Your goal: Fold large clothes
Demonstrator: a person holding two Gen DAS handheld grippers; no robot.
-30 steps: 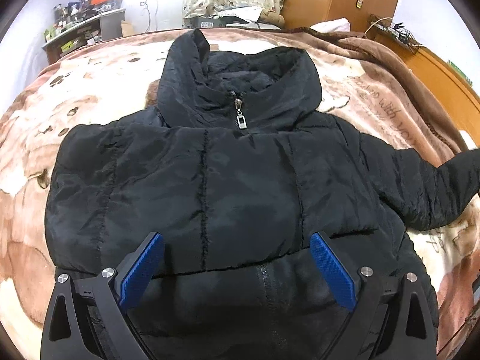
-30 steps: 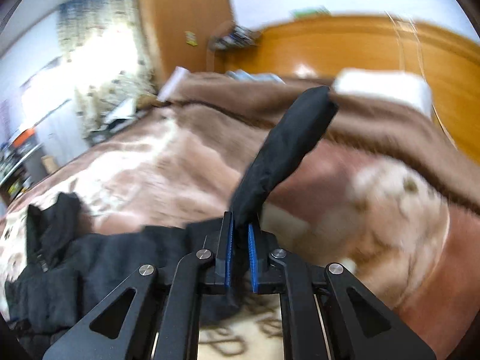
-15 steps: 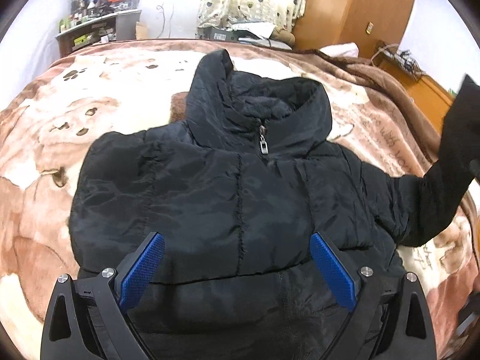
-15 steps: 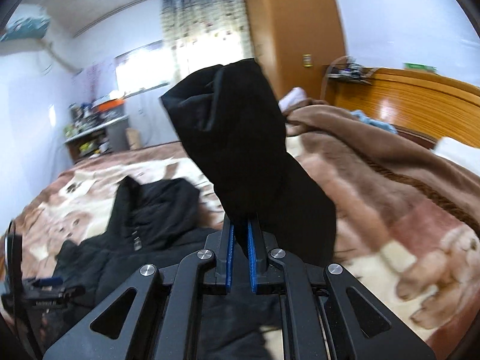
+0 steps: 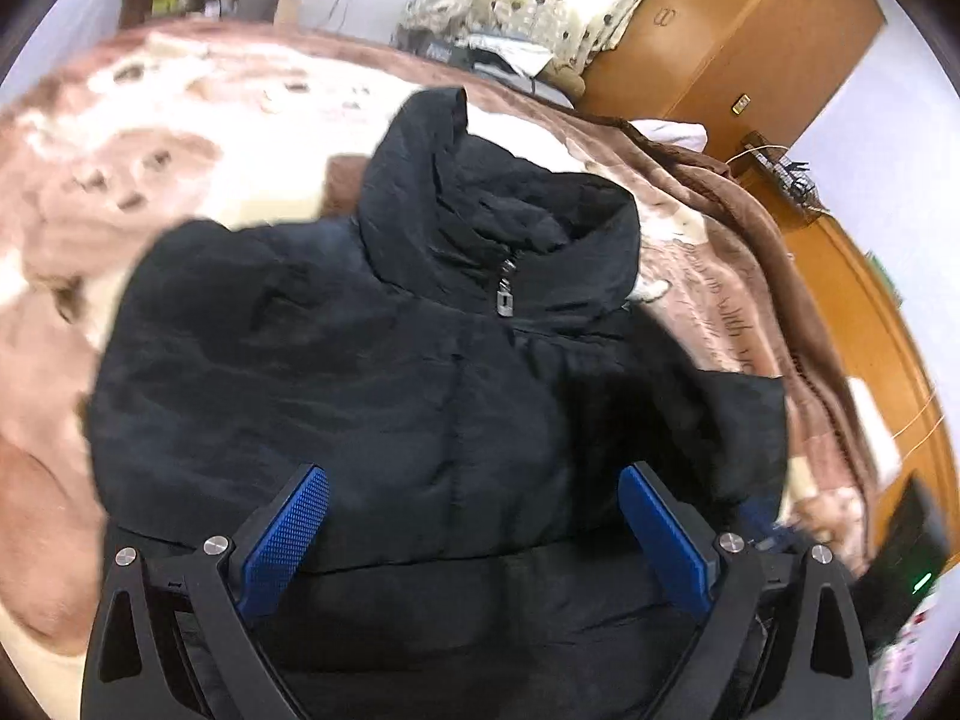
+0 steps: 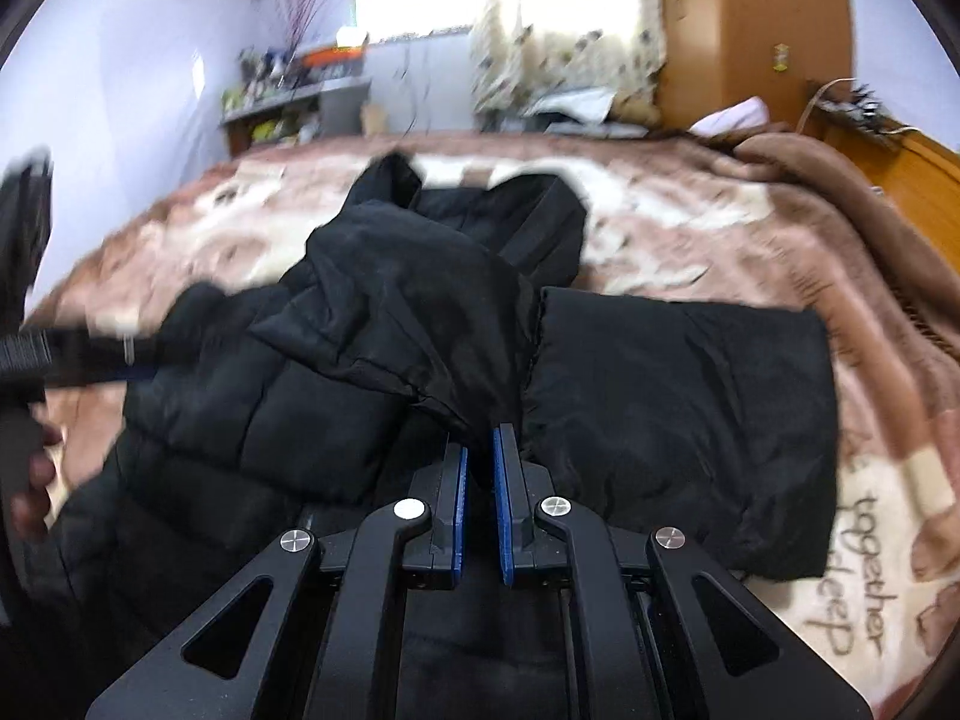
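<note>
A black puffer jacket lies front-up on the bed, hood pointing away, zipper closed. My left gripper is open and empty, hovering over the jacket's lower front. My right gripper is shut on the jacket's sleeve cuff. The sleeve is folded inward and lies across the jacket's chest. The fold at the jacket's right shoulder lies flat on the blanket. The left gripper also shows blurred at the left edge of the right wrist view.
The jacket lies on a brown and cream bear-print blanket that covers the bed. A wooden headboard runs along the right. A wardrobe, curtains and a cluttered shelf stand beyond the far bed edge.
My right gripper has carried the sleeve from raised in the air leftward and down onto the jacket's chest. My left gripper has shifted a little over the lower front and stays open.
</note>
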